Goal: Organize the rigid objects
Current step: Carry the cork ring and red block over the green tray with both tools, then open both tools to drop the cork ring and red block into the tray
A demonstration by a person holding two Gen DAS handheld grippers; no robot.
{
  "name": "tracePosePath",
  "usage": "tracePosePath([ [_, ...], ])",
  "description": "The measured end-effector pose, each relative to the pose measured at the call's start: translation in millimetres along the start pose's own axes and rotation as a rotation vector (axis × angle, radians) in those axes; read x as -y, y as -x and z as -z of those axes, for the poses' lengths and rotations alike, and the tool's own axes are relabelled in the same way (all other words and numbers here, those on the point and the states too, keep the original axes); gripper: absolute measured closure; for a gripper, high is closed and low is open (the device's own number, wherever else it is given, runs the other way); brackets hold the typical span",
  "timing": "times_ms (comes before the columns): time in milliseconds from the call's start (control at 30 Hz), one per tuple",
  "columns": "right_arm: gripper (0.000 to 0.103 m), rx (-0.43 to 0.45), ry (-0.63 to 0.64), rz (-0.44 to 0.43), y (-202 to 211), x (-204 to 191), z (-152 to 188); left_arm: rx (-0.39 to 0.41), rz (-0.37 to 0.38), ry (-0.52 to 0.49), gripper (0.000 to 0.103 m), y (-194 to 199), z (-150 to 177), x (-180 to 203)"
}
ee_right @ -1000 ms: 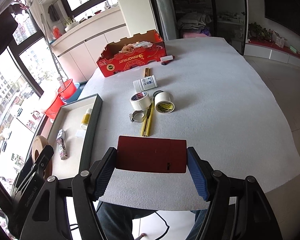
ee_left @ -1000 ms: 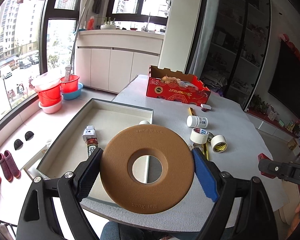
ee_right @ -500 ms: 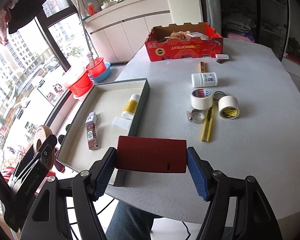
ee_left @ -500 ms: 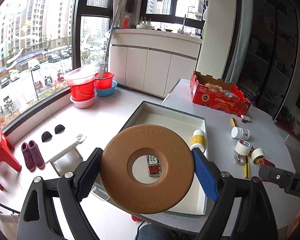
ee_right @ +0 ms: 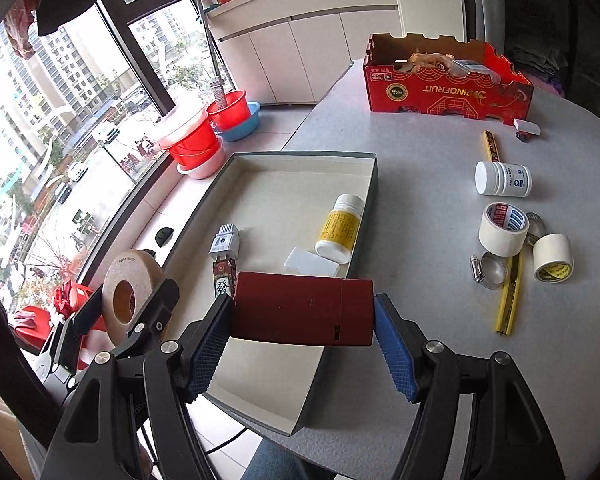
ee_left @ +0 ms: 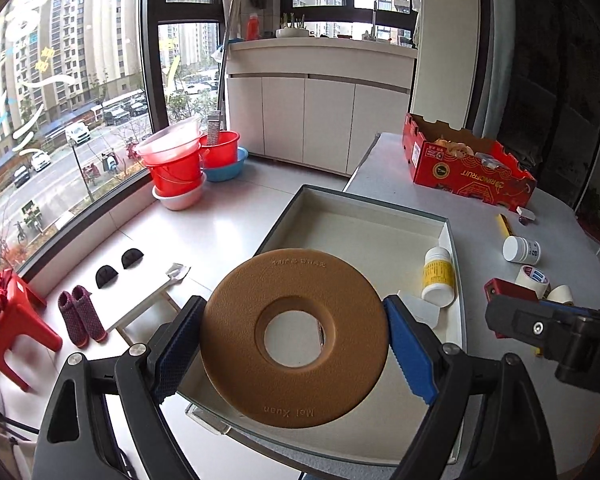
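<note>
Right wrist view, tray: we see the shallow grey-walled tray (ee_right: 370, 184) lying on the table (ee_right: 420, 152).
Left gripper (ee_left: 294, 346): we clamp the brown ring (ee_left: 260, 364) above the tray's near end.
Right gripper (ee_right: 302, 318): we grip the dark red box (ee_right: 300, 308) over the tray's right wall.
Tray contents: yellow-label bottle (ee_right: 338, 228), white plug (ee_right: 224, 240).

Left gripper (ee_left: 294, 346): jaws clamped on opposite edges of brown ring (ee_left: 260, 324), ring face toward camera, held above near-left part of tray (ee_left: 454, 252). Right gripper (ee_right: 302, 326): jaws clamped on short ends of dark red box (ee_right: 300, 308), box level, held above tray's near right wall. Left gripper sits left of right gripper, outside tray's left wall.
</note>
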State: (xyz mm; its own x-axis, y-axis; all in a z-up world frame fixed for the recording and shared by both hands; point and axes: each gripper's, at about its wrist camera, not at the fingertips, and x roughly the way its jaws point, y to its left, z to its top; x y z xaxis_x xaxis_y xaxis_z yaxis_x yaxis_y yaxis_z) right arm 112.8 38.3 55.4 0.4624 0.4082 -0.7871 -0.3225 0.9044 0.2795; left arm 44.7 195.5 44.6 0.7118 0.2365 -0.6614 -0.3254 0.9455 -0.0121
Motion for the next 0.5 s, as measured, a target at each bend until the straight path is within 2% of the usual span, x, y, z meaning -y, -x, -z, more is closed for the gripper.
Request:
tracePosePath([
  [267,0.032,-0.012,0.007,-0.003,-28,5,-31,-0.041,0.001,-0.027,0.014,-29,-4,17],
  [500,0.032,-0.052,0.014,-0.031,-55,2,-36,-0.055,-0.004,-0.043,0.014,-41,-4,23],
])
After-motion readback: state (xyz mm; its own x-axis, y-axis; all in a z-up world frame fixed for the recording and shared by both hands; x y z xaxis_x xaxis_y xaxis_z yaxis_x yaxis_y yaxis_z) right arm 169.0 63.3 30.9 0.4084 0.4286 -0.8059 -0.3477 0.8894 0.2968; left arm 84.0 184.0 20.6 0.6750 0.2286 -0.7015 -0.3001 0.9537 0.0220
